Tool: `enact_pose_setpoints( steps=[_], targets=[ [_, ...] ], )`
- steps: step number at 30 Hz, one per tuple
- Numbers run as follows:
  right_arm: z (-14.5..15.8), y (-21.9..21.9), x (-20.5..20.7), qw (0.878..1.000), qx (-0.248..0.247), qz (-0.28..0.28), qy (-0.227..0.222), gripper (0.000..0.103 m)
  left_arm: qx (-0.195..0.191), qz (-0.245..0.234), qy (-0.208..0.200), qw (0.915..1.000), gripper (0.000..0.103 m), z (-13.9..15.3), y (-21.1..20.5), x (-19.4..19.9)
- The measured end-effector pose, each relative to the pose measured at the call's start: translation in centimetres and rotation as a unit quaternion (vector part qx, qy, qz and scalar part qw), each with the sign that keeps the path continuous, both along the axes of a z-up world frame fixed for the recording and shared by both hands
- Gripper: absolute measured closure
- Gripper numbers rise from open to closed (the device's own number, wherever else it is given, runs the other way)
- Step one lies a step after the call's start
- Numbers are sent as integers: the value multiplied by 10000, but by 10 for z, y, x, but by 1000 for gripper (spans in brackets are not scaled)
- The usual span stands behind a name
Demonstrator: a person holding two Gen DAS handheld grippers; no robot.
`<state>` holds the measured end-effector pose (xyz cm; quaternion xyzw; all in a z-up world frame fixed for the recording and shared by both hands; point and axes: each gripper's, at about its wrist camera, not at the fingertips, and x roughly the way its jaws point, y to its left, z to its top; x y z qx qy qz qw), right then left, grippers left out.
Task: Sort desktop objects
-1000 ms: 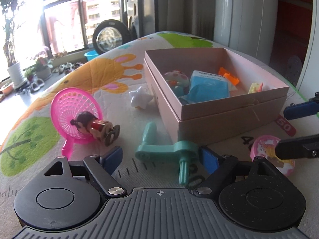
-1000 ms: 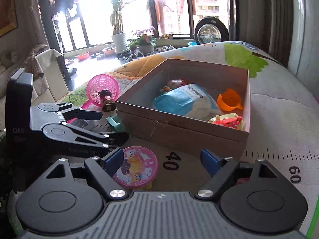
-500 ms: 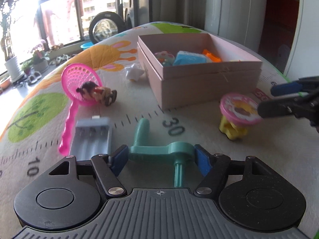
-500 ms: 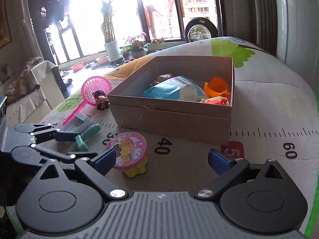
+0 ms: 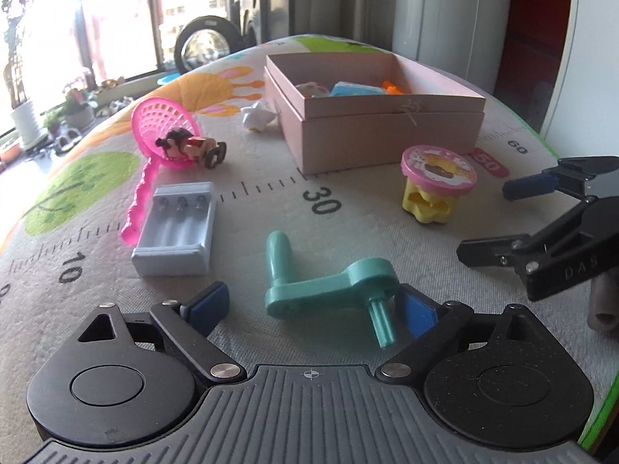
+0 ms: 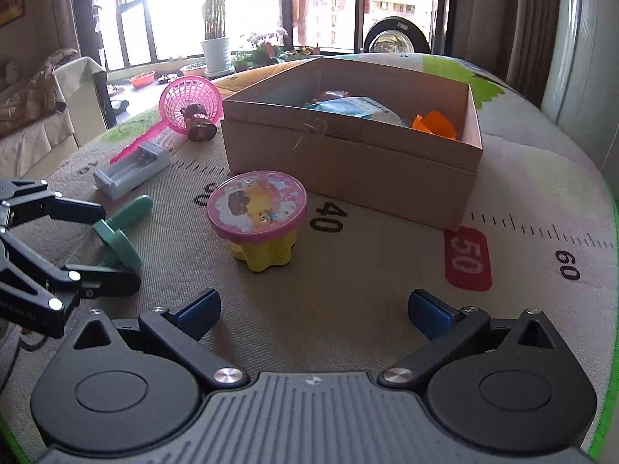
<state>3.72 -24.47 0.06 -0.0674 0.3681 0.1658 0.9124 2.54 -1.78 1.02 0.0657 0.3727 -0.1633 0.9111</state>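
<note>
A teal crank handle lies on the mat between the open jaws of my left gripper; it also shows in the right wrist view. A pink-lidded yellow toy stands in front of the cardboard box, which holds a blue packet and orange toy. My right gripper is open and empty, a little short of the pink-lidded toy. A grey battery holder, a pink net scoop with a small doll on it, and a white star lie to the left.
The mat is printed with ruler numbers and ends in a green edge at the right. The right gripper shows at the right of the left wrist view. Windows, plants and a chair lie beyond the table.
Both grippers have pulled back from the box and lifted. The left gripper's jaws are wider around the teal crank. The battery holder has come into view.
</note>
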Motion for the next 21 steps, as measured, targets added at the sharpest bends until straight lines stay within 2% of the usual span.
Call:
enact_pose_setpoints(
  steps=[12, 17, 21],
  targets=[
    [0, 1, -1, 9995, 74, -312, 15, 0, 107, 275, -199, 9994, 2, -3, 2, 4],
    [-1, 3, -2, 9997, 22, -255, -8, 0, -249, 119, 45, 9996, 3, 1, 4, 3],
    [-1, 3, -3, 9996, 28, -268, -35, 0, -316, 251, 68, 9992, 3, 2, -3, 7]
  ],
)
